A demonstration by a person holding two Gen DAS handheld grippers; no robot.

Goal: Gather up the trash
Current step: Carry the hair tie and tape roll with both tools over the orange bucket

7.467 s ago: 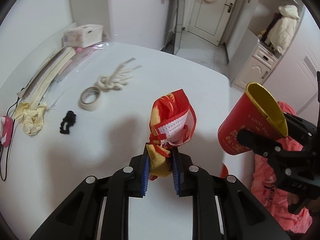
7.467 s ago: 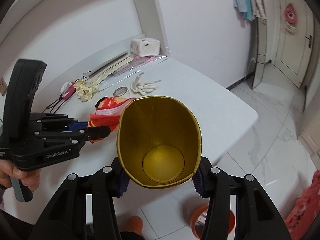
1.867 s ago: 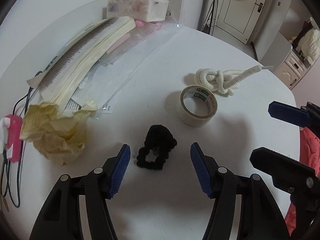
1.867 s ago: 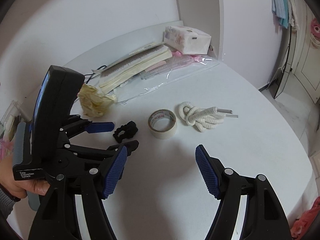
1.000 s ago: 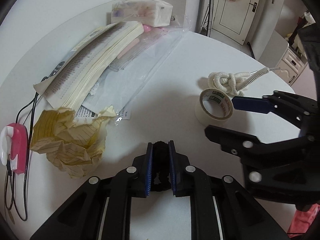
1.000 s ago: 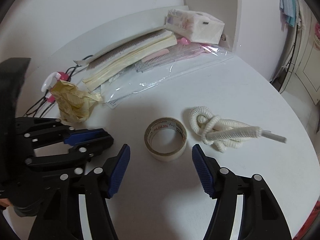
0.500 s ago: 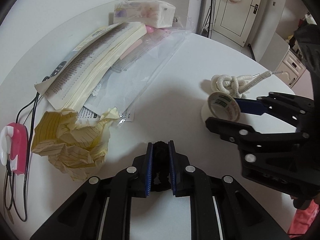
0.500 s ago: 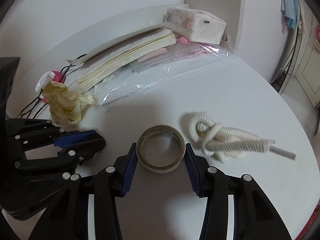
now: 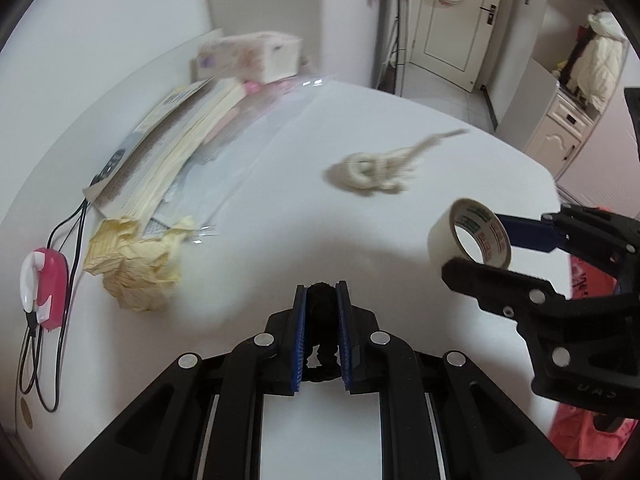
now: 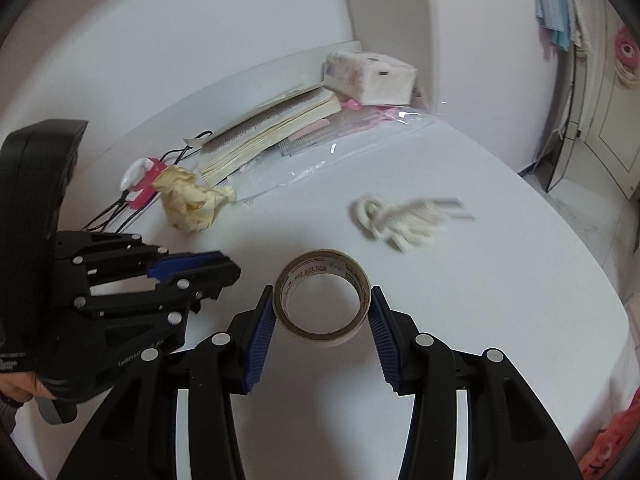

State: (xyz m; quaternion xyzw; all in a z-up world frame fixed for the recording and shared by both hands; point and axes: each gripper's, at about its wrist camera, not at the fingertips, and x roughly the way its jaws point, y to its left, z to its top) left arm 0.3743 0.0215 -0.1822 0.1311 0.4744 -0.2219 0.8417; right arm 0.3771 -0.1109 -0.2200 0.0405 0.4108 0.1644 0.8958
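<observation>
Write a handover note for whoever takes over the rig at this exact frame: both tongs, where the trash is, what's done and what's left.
Left tongs: shut on the black hair tie, held off the table.
Right tongs: shut on the tape roll, pads on both sides, roll held clear of the table.
On the table: crumpled yellow paper near the pink device, and the knotted white cord mid-table.
Done: hair tie and tape roll picked up.
Left: drop both in the bin, which is not in view, then probably collect the yellow paper and the cord. The books and tissue pack look like keepers.
</observation>
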